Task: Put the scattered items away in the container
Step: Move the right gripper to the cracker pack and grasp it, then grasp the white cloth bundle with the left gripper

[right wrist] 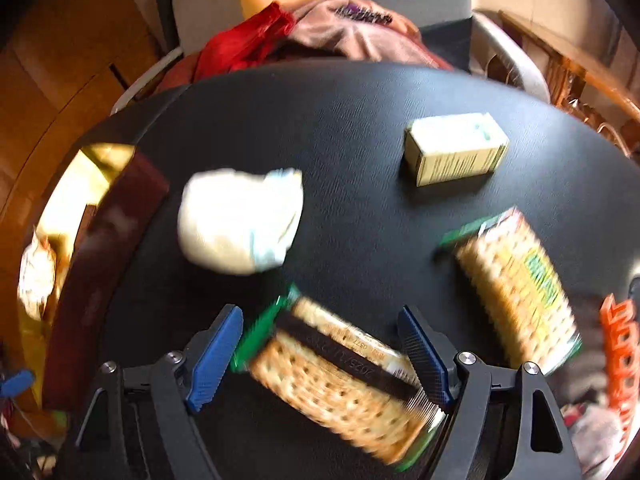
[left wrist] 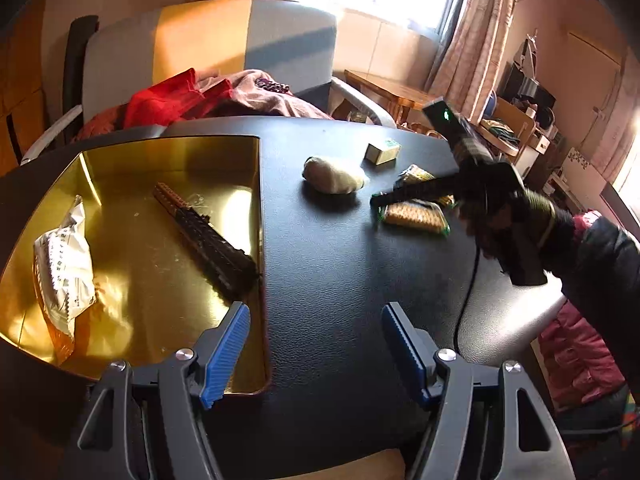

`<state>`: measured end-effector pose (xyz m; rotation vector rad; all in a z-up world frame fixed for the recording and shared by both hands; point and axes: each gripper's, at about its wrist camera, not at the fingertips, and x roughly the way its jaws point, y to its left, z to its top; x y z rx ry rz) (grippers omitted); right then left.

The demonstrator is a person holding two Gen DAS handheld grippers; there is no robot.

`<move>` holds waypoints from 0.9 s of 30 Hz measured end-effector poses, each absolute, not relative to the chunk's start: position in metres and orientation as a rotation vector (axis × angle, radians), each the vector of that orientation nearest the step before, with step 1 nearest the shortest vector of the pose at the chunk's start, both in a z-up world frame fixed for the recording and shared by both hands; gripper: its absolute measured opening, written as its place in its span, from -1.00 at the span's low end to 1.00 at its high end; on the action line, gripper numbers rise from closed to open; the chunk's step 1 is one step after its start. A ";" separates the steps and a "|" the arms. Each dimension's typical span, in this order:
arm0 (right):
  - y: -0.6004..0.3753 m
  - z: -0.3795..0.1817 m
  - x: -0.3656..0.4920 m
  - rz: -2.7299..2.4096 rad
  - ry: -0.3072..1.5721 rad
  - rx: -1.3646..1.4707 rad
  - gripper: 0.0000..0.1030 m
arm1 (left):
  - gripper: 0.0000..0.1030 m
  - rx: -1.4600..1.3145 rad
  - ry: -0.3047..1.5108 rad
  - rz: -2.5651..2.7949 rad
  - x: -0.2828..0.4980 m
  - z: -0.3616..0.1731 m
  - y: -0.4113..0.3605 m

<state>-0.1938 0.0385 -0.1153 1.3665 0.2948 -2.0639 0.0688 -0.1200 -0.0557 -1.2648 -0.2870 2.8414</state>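
A gold tray sits at the table's left and holds a white snack packet and a long dark ridged bar. My left gripper is open and empty over the tray's right rim. On the black table lie a white rolled bundle, a small pale box and two cracker packets. My right gripper is open, with one cracker packet lying between its blue pads, which do not visibly press it. The other cracker packet lies to its right. The right wrist view is blurred.
A chair piled with red and pink clothes stands behind the table. An orange toothed item shows at the right edge. A thin cable hangs from the right gripper, held by a hand in a dark sleeve.
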 end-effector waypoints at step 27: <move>0.139 -0.077 -0.068 -2.367 -0.037 1.136 0.64 | 0.36 -1.405 0.338 2.382 -0.162 -0.050 -0.074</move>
